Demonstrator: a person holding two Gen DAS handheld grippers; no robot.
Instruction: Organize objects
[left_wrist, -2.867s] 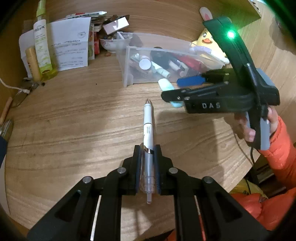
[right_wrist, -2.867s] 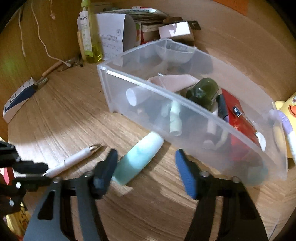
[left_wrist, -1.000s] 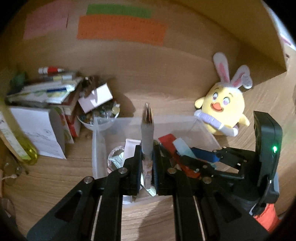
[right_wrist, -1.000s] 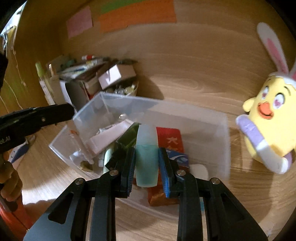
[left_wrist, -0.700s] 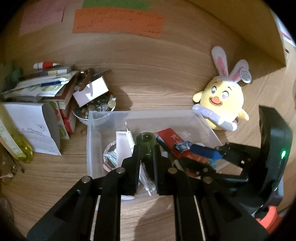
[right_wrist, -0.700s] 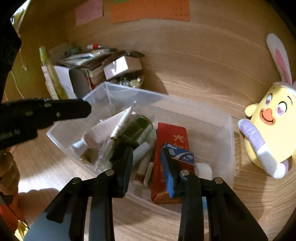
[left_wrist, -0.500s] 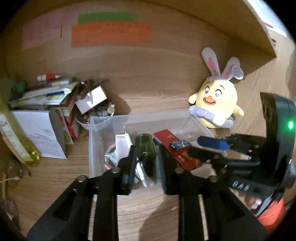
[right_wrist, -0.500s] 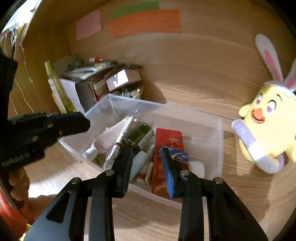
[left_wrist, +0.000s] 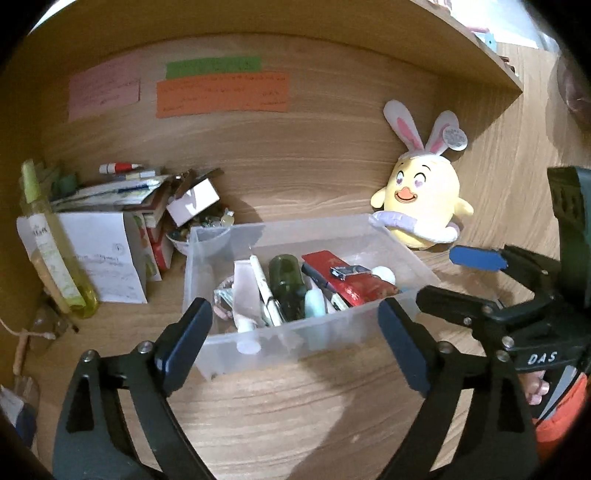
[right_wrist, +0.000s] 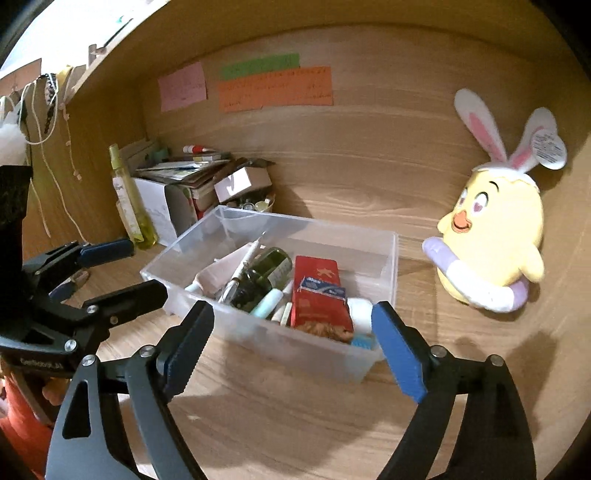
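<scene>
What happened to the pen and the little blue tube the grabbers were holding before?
Both got dropped into the clear box. The left gripper let go of the white pen, the right gripper let go of the pale blue tube, and both opened wide and pulled back. The box and the yellow chick toy stayed put.

Wood-grain desk surface (left_wrist: 280, 413) under a wooden shelf (left_wrist: 461, 48). Pink, green and orange paper notes (right_wrist: 275, 88) fixed to the wooden back panel (right_wrist: 369, 147). Lighting dim, warm.
</scene>
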